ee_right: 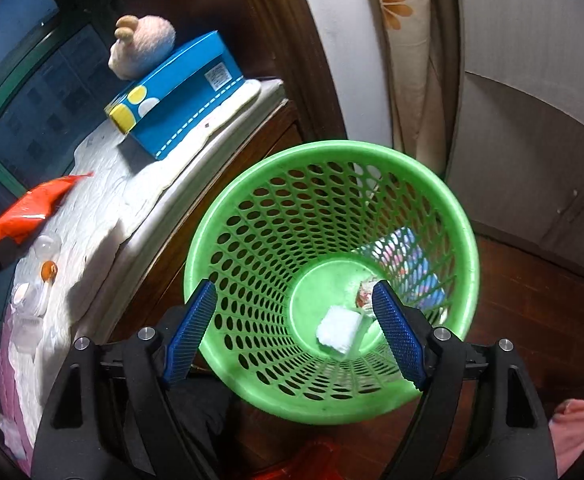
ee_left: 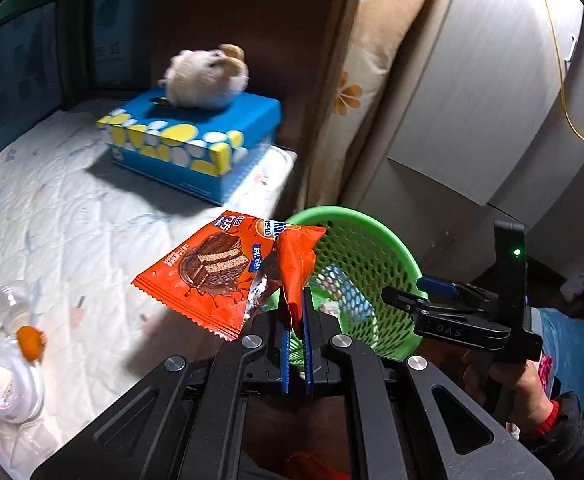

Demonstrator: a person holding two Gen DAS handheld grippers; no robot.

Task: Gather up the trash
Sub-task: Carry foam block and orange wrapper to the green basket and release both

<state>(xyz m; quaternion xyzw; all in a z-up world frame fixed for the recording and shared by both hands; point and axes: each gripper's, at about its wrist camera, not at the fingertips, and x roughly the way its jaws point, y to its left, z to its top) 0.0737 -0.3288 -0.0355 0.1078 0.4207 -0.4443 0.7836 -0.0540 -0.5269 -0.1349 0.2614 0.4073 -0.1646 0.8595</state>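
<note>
My left gripper (ee_left: 296, 304) is shut on an orange snack wrapper (ee_left: 212, 272) and holds it in the air over the quilt edge, just left of the green mesh basket (ee_left: 388, 248). The wrapper also shows at the left of the right wrist view (ee_right: 24, 208). My right gripper (ee_right: 294, 292) is open and empty, hovering above the mouth of the basket (ee_right: 468, 240). A white wad (ee_right: 340, 330) and other scraps lie on the basket's bottom. The right gripper also shows in the left wrist view (ee_left: 424, 300), beside the basket.
A blue tissue box (ee_left: 188, 140) with a plush toy (ee_left: 206, 76) on it stands on the white quilt (ee_left: 72, 208). Clear plastic cups (ee_left: 10, 384) and an orange bit (ee_left: 30, 342) lie at the quilt's left. A wooden floor and grey cabinets (ee_right: 532, 160) surround the basket.
</note>
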